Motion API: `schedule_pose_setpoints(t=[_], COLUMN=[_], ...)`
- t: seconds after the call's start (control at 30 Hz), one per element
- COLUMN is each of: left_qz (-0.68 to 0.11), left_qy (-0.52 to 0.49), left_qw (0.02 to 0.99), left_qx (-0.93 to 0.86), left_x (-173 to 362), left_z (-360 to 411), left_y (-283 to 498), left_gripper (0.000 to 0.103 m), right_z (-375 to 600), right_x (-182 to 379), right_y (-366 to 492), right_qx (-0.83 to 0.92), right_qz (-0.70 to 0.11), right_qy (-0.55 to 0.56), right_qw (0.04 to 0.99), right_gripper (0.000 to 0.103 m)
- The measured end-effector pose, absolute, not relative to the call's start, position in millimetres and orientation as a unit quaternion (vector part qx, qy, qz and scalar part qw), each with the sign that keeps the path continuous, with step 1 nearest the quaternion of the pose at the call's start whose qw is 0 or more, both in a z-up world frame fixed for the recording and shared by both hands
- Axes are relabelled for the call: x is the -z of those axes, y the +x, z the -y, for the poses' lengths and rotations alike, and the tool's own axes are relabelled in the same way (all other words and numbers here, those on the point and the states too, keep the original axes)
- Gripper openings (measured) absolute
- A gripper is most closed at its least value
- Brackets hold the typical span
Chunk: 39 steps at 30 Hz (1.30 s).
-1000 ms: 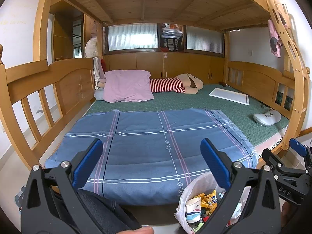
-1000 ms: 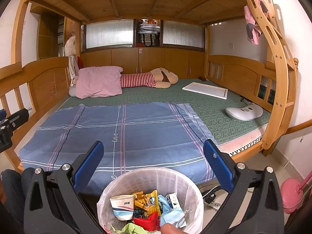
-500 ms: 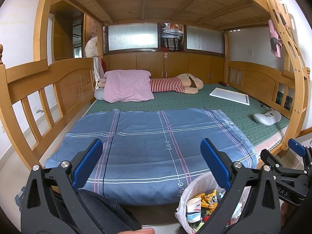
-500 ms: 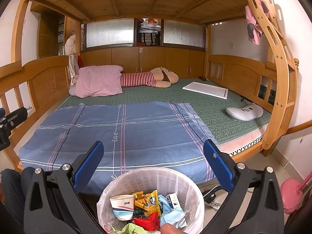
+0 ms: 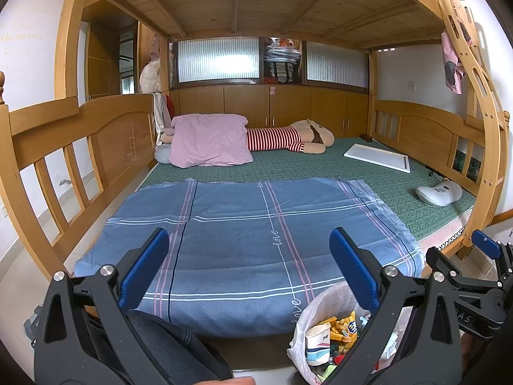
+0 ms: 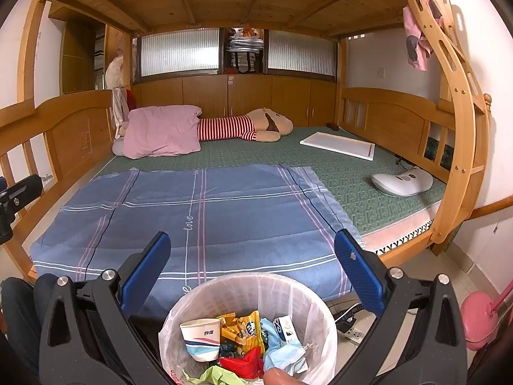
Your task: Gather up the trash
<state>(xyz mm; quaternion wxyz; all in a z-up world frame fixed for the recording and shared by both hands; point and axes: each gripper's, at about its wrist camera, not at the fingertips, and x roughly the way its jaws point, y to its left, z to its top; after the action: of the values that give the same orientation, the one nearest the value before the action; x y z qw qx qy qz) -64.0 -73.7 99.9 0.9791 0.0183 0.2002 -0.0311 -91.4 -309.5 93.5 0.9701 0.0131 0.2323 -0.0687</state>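
Both claws, left claw (image 5: pixel 248 268) and right claw (image 6: pixel 253 271), wide, empty; "love" legible on blue striped bedsheet (image 6: pixel 192 211); white bag-lined trash bin (image 6: pixel 248 292) holds paper cup (image 6: pixel 200 337).

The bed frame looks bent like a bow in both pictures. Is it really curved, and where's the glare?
Left wrist view: fisheye bends the wooden bed frame near the edges; the frosted window glares brightest. Right wrist view: same bending, dimmer window, everything sharp.

Black gripper frames (image 5: pixel 250 276) (image 6: pixel 253 272), blue-padded jaws, silver screws; dark denim trousers (image 5: pixel 166 337).
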Motion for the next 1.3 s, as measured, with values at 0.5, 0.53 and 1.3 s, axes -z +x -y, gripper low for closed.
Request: schedule_pose_setpoints(t=[0.5, 0.53, 1.3], left_qz=[-0.207, -0.207, -0.209], left_qy=[0.015, 0.015, 0.013], left_qw=[0.978, 0.978, 0.977], left_qx=[0.031, 0.030, 0.034], left_x=[-93.9, -93.5, -93.3], left_z=[71.2, 70.9, 70.0], left_y=[-63.9, -64.5, -65.2], left_gripper=[0.100, 0.100, 0.100], right_z=[307.9, 307.8, 308.3], right_x=[-86.8, -87.2, -83.8], right_y=[-89.0, -88.9, -87.6], right_qx=[0.068, 0.068, 0.067], right_qz=[-0.240, -0.240, -0.243], right_qy=[0.014, 0.014, 0.015], right_qw=[0.968, 0.968, 0.968], right_gripper=[0.100, 0.100, 0.100])
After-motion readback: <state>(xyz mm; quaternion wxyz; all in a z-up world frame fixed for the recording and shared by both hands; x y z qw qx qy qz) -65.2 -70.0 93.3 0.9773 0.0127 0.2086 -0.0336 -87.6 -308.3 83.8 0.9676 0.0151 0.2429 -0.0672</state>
